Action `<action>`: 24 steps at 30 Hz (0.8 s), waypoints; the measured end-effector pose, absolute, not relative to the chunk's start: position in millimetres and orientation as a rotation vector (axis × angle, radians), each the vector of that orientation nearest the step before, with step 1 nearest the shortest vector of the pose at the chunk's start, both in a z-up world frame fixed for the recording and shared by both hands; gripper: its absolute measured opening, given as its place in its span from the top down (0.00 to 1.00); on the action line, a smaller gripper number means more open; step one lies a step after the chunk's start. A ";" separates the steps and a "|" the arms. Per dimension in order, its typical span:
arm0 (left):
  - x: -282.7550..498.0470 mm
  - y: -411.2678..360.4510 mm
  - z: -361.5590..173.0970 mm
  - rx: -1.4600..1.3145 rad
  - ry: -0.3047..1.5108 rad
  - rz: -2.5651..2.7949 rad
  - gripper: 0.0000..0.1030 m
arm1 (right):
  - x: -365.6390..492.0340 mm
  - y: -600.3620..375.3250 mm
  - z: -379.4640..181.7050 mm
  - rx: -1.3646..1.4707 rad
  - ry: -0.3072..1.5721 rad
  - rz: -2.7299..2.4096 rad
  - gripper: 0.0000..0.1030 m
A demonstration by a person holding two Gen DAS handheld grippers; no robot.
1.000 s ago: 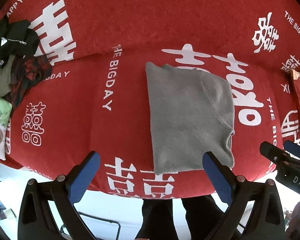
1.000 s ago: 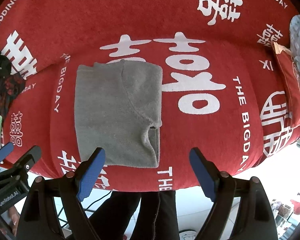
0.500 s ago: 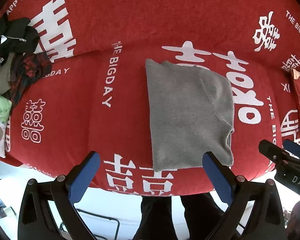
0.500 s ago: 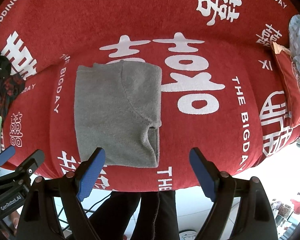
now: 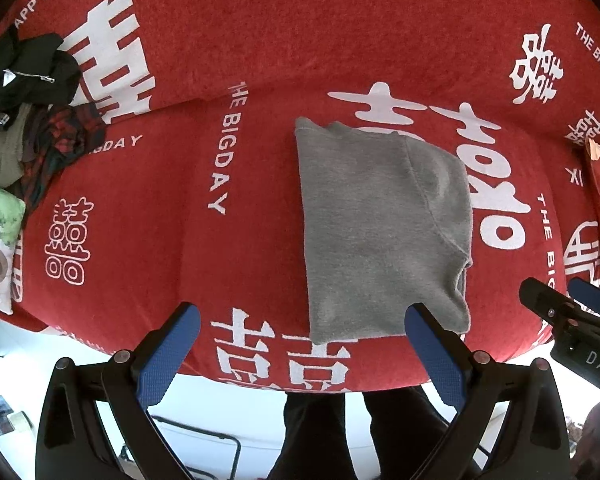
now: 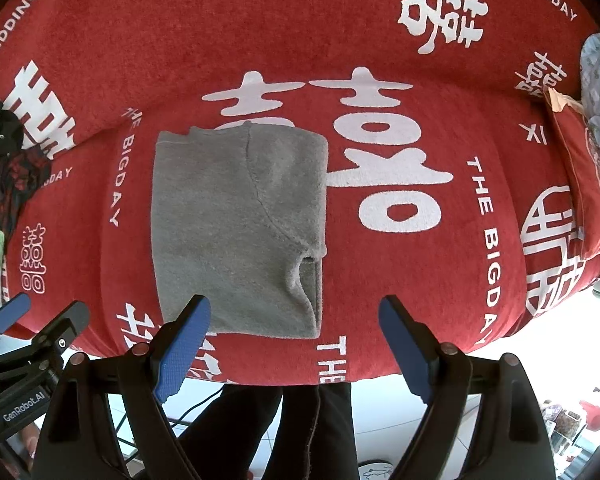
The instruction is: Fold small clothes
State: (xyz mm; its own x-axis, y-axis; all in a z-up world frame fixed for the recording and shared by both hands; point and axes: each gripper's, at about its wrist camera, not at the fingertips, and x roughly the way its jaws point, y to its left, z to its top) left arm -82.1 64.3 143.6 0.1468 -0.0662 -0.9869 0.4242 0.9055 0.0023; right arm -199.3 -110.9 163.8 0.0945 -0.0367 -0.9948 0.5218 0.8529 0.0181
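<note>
The heap of dark, plaid and olive clothes (image 5: 23, 120) at the left end of the red printed blanket (image 5: 259, 40) is cut off by the picture's edge, and the folded grey knit garment (image 5: 380, 232) hides its own underlying layers and any sleeves.

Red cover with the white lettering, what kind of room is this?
Probably a home living room: a sofa under a red wedding cover, a folded grey sweater on it, and a pile of clothes waiting.
</note>
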 end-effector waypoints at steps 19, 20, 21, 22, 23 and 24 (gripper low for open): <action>-80.5 65.1 141.7 0.321 1.389 -0.357 0.01 | -196.3 -111.0 162.7 0.410 1.428 -0.427 0.15; -80.6 65.1 141.7 0.322 1.388 -0.356 0.01 | -196.2 -111.0 162.7 0.411 1.428 -0.427 0.15; -80.6 64.7 141.6 0.324 1.386 -0.355 0.01 | -196.1 -111.0 162.6 0.411 1.428 -0.427 0.15; -80.6 64.5 141.3 0.326 1.386 -0.355 0.01 | -196.1 -111.3 162.7 0.410 1.428 -0.427 0.15; -80.7 64.4 141.1 0.326 1.386 -0.355 0.01 | -196.0 -111.3 162.6 0.409 1.428 -0.426 0.15; -80.7 64.3 141.2 0.326 1.384 -0.354 0.01 | -196.1 -111.4 162.6 0.410 1.428 -0.425 0.15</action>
State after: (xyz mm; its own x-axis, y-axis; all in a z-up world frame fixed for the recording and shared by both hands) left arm -80.7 64.3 141.2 0.1491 -0.0521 -0.9875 0.4288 0.9032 0.0171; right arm -196.1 -111.4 162.6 0.0937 -0.0363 -0.9949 0.5139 0.8577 0.0171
